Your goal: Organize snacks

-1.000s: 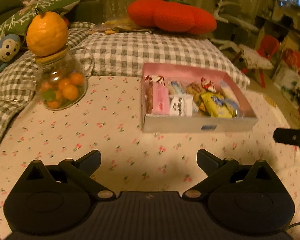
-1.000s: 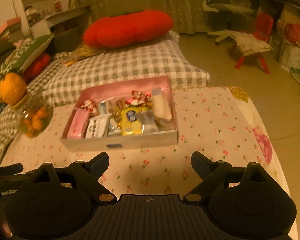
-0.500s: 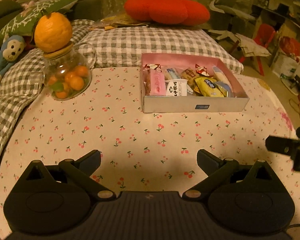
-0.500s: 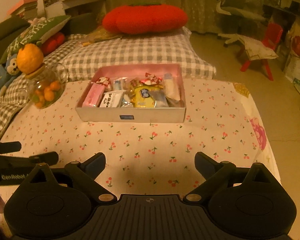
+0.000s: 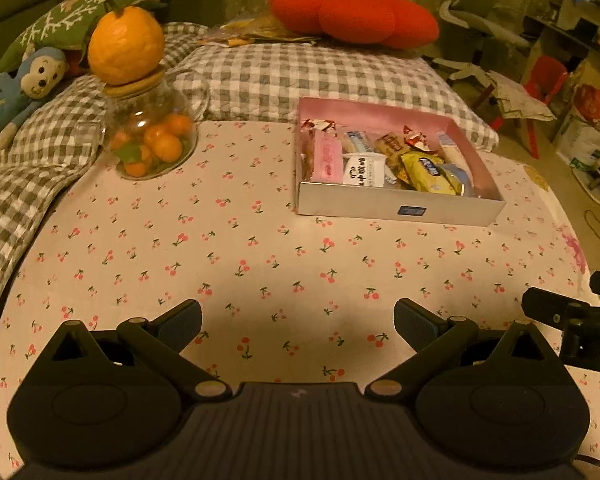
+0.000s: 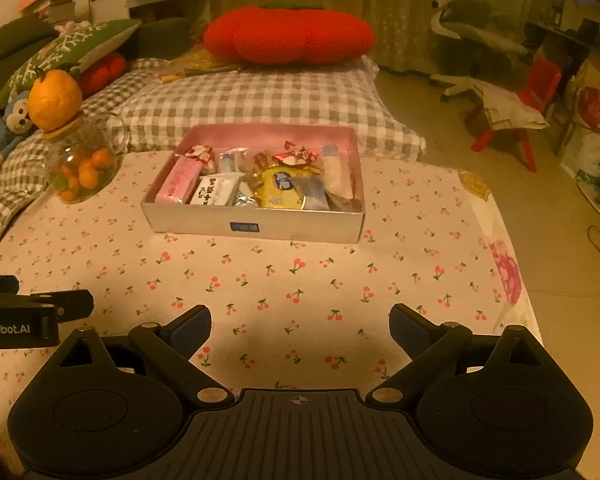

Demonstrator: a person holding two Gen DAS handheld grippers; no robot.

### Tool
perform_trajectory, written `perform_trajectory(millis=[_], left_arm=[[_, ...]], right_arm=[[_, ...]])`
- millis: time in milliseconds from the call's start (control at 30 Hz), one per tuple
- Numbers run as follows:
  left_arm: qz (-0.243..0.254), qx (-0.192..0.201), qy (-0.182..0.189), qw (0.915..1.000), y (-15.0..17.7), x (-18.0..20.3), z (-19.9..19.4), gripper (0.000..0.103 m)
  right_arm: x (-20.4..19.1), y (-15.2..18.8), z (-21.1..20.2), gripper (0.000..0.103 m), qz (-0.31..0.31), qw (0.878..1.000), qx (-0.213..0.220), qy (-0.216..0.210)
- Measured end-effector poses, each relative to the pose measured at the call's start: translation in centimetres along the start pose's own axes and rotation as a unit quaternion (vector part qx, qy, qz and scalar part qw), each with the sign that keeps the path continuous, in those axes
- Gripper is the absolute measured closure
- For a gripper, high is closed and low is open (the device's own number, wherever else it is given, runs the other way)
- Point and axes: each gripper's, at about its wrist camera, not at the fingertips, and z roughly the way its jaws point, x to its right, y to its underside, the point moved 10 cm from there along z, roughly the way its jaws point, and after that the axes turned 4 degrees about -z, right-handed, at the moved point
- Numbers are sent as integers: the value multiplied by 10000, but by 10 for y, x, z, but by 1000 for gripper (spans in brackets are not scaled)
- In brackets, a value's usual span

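Ahead, snack box on cherry-print cloth, well beyond both empty, wide-open hand-held grippers, left, right

One box of snacks, count inside unclear. Left of box: one jar, one orange on it.

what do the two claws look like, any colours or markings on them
Both the left claw and the right claw are matte black plastic: ribbed body, two round hubs, linkage arms with silver pivot pins, and dark blue fingertips. Seen from the right wrist, the left claw's side carries white lettering ending "nRobot.AI". No sleeves or cables are visible.
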Motion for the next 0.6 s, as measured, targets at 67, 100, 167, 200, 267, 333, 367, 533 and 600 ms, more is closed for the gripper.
perform_trajectory(millis=[67, 100, 167, 200, 267, 333, 367, 533, 600], left_arm=[[-18, -5, -53, 10000, 1, -1, 0, 1], [-11, -2, -69, 10000, 2, -1, -1, 1], [17, 4, -78, 10000, 2, 1, -3, 1], [29, 16, -77, 10000, 3, 1, -4, 1], [55, 28, -77, 10000, 3, 3, -5, 1], [77, 27, -66, 9999, 4, 4, -5, 1], [80, 20, -64, 9999, 4, 5, -5, 1], [107, 16, -70, 9999, 5, 6, -4, 1], [114, 6, -74, 9999, 5, 6, -4, 1]], right_arm=[[-1, -1, -1, 6, -9, 10000, 42, 17], [-1, -1, -1, 6, -16, 10000, 54, 47], [-2, -1, 0, 6, -37, 10000, 54, 73], [-2, 0, 0, 6, -34, 10000, 50, 78], [-4, 1, 2, 6, -41, 10000, 31, 60], [-6, 1, 3, 6, -55, 10000, 14, 61], [-6, 2, 3, 6, -61, 10000, 14, 68], [-7, 3, 5, 6, -76, 9999, -18, 69], [-7, 3, 5, 6, -77, 9999, -25, 68]])
